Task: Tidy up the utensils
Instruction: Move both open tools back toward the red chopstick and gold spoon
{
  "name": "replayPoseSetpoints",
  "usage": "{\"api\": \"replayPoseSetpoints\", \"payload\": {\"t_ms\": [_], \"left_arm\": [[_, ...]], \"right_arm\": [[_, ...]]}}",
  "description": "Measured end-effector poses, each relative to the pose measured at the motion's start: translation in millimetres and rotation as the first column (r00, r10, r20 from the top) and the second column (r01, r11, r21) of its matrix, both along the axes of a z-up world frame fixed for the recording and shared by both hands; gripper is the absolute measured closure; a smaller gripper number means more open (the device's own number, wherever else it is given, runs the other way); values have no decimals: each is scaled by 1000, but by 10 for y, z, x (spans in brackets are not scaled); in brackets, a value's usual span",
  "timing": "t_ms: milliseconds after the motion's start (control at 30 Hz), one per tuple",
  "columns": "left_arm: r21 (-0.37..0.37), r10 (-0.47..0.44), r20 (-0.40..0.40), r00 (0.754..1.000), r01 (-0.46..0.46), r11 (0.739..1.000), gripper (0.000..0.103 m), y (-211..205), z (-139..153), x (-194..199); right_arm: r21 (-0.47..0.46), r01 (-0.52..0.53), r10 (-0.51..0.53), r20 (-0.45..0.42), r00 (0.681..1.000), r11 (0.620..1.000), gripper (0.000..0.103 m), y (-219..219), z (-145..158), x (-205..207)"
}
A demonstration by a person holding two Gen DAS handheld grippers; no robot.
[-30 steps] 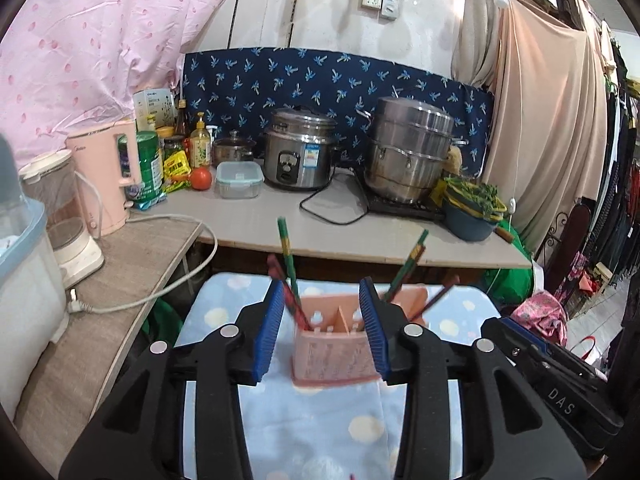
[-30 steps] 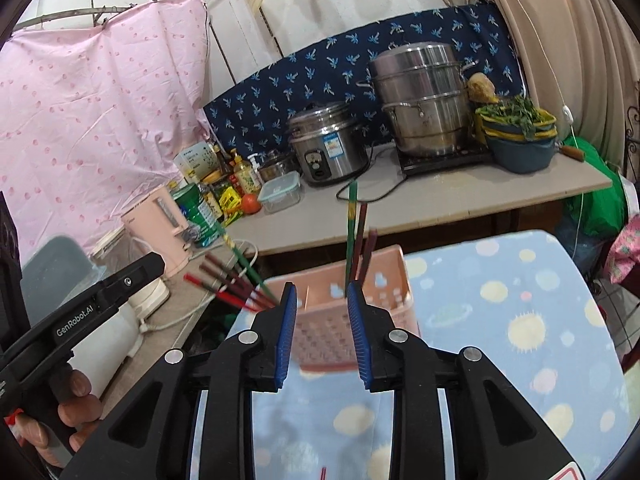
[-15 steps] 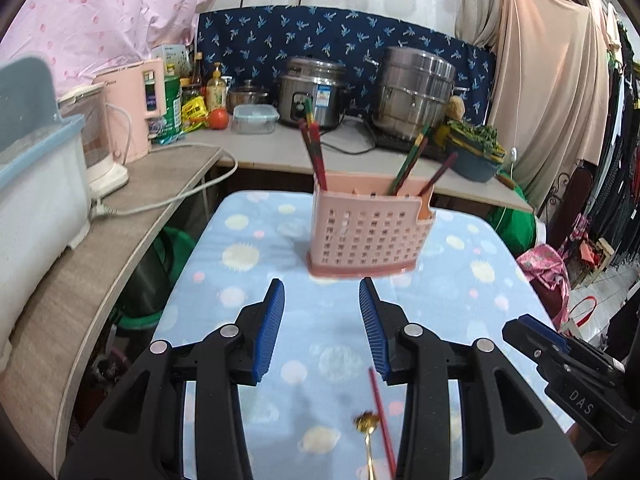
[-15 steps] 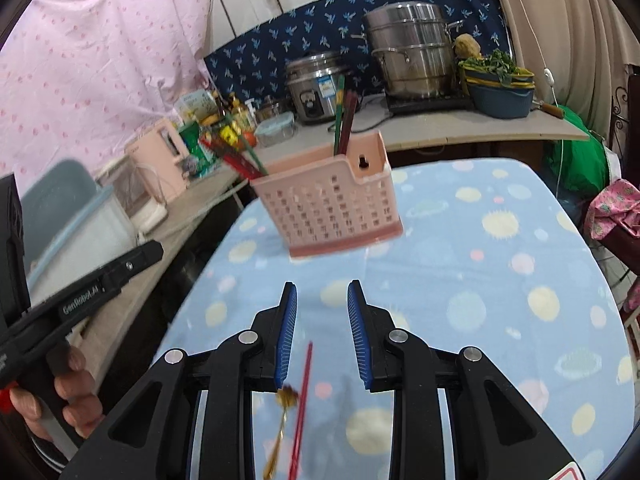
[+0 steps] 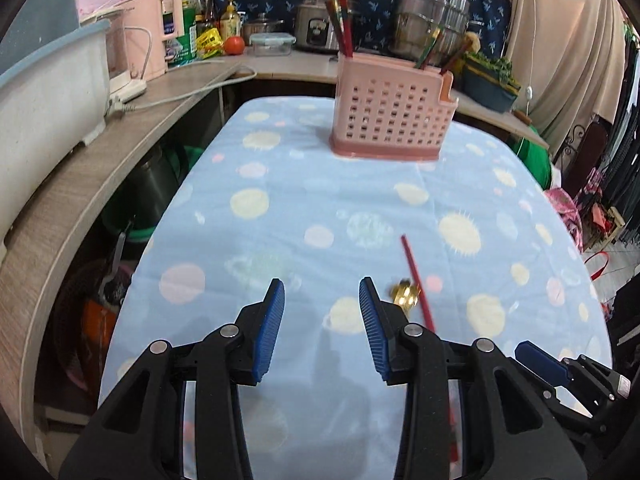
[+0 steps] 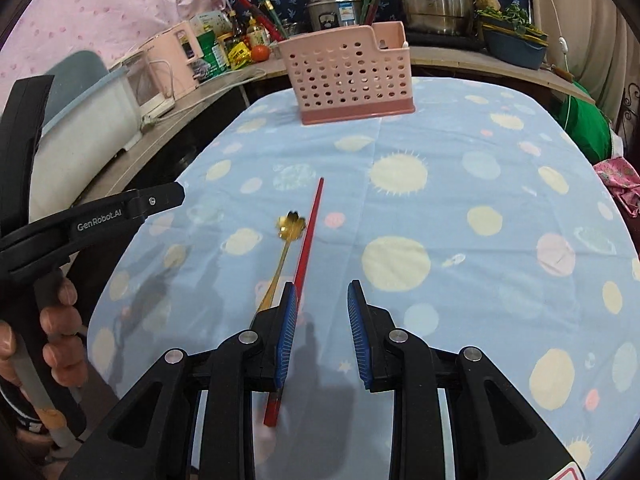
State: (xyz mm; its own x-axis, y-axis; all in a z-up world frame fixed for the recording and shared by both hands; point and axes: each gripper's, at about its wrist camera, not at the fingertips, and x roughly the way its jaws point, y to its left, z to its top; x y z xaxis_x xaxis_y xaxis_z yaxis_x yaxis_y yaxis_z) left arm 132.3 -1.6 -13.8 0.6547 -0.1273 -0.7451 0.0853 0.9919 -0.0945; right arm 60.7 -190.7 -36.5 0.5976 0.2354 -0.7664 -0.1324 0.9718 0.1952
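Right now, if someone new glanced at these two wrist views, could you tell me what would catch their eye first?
Probably the pink perforated utensil basket at the far end of the blue spotted tablecloth, with chopsticks standing in it. Next, the red chopstick and the gold flower-shaped spoon lying side by side on the cloth, just ahead of the right gripper, whose jaws are open and empty.

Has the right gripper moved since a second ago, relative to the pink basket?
Yes. The right gripper has pulled back from the pink basket and dropped toward the tablecloth, now open above the red chopstick and gold spoon.
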Motion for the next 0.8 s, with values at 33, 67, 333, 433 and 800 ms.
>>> {"api": "replayPoseSetpoints", "payload": {"t_ms": [33,67,333,433,800], "left_arm": [[6,1,-10,1000,-1,1000,66,11,-53,-34],[3,1,-21,1000,-1,1000,66,20,-89,-58],[4,-16,-61,998,16,1000,66,-20,-221,-200],[4,-20,-73,997,20,1000,66,-40,-248,-215],[6,-10,-111,994,11,1000,66,-1,-341,-248]], "right_arm": [[-1,-6,6,-8,1000,1000,77,19,-31,-29],[-1,-10,10,-15,1000,1000,77,41,-63,-59],[-14,-61,60,-53,997,998,77,213,-192,-165],[-23,-80,78,-65,995,997,77,272,-238,-176],[-59,-96,92,-72,993,994,77,342,-335,-181]]}}
